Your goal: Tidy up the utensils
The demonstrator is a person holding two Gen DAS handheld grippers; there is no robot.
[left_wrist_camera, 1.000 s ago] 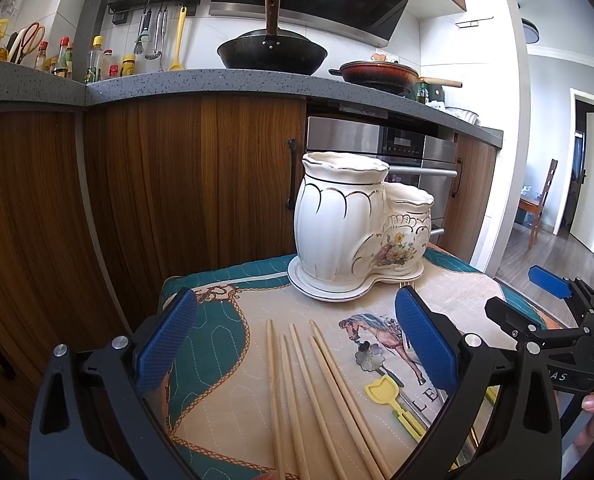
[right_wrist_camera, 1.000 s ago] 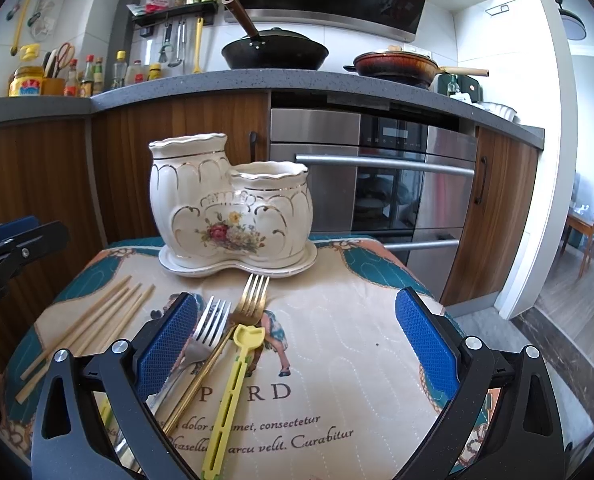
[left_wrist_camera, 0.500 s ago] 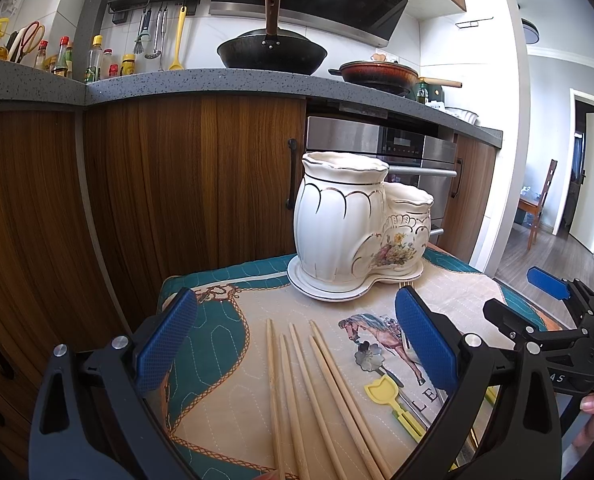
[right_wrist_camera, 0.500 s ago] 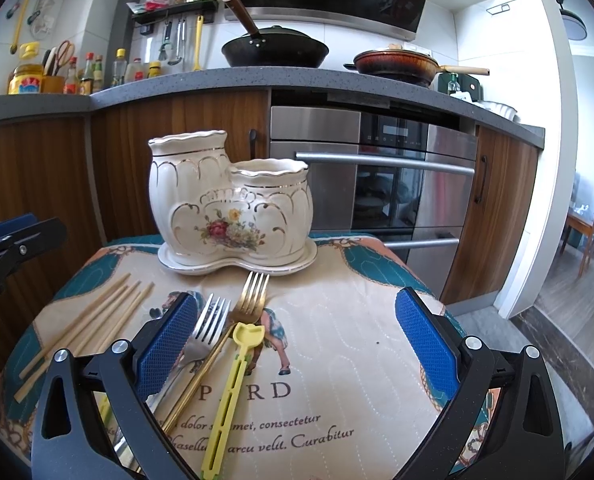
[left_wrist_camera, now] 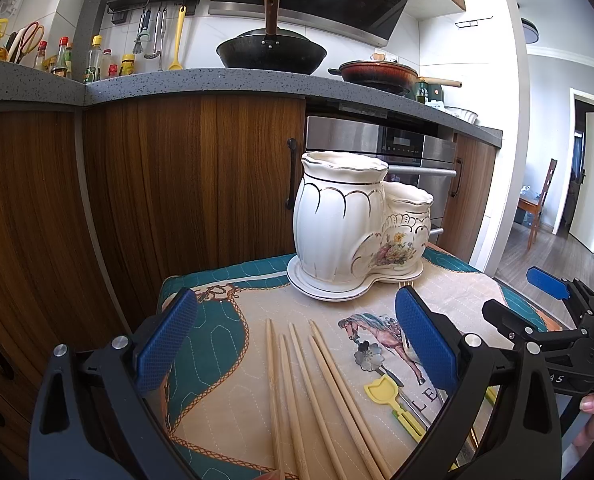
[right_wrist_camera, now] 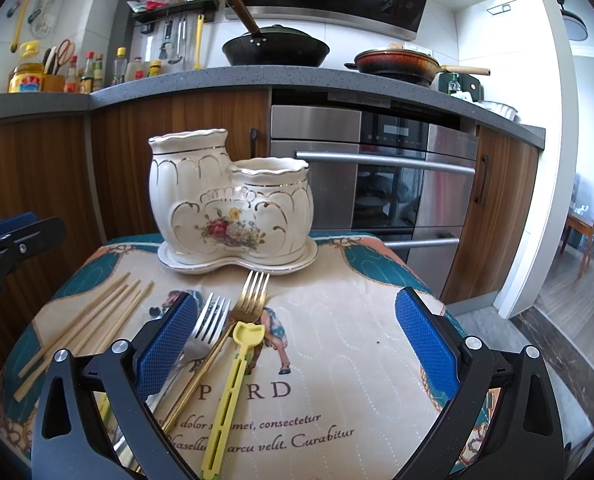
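Both grippers, left gripper (left_wrist_camera: 293, 344) and right gripper (right_wrist_camera: 297, 344), are hovering wide, empty; next: grasping bamboo chopsticks (left_wrist_camera: 317, 392) for cream ceramic holder (right_wrist_camera: 229, 208).

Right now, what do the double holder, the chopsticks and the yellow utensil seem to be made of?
Holder: likely glazed ceramic, glossy cream with gold lines and painted flowers. Chopsticks: probably bamboo or wood, pale matte tan with faint grain. Yellow utensil: looks like plastic, even opaque colour, moulded slots.

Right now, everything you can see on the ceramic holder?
The ceramic holder is glossy cream with gold trim and a painted flower spray. It has two joined cups, a taller fluted one and a shorter one, both upright and apparently empty, on a matching saucer at the mat's far edge. A gold fork's tines nearly reach the saucer.
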